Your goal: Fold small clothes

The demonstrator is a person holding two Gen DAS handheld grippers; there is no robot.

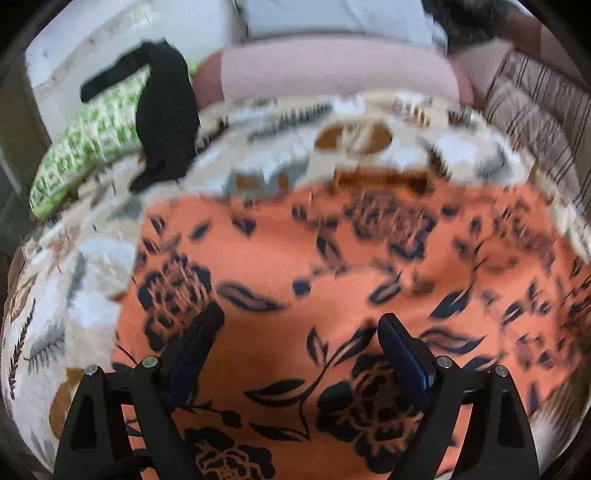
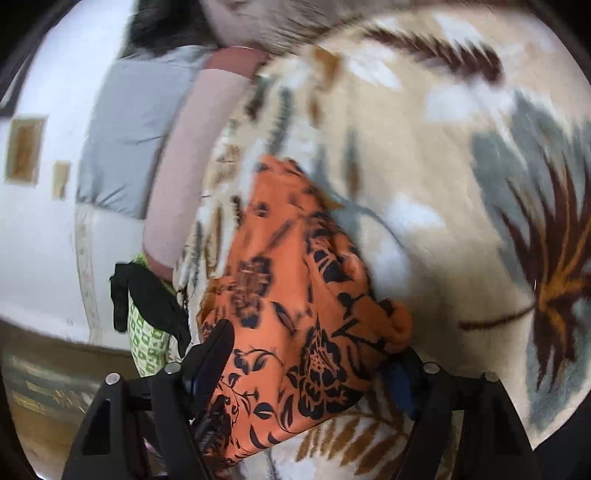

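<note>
An orange garment with a dark flower print [image 1: 332, 266] lies spread on the leaf-patterned blanket [image 1: 66, 295]. My left gripper [image 1: 301, 321] hovers just above it with its jaws wide open and nothing between them. In the right wrist view the same garment [image 2: 295, 295] lies bunched between the spread fingers of my right gripper [image 2: 317, 354]. The right jaws are open and the cloth sits loose between them, not pinched. The right finger is partly hidden behind the cloth.
A black garment [image 1: 166, 110] lies over a green-and-white patterned cloth [image 1: 92, 147] at the blanket's far left. A pink pillow [image 1: 332, 70] and a grey pillow [image 1: 332, 14] lie behind. A striped cloth [image 1: 546, 122] lies at the right. A white wall [image 2: 37, 240] borders the bed.
</note>
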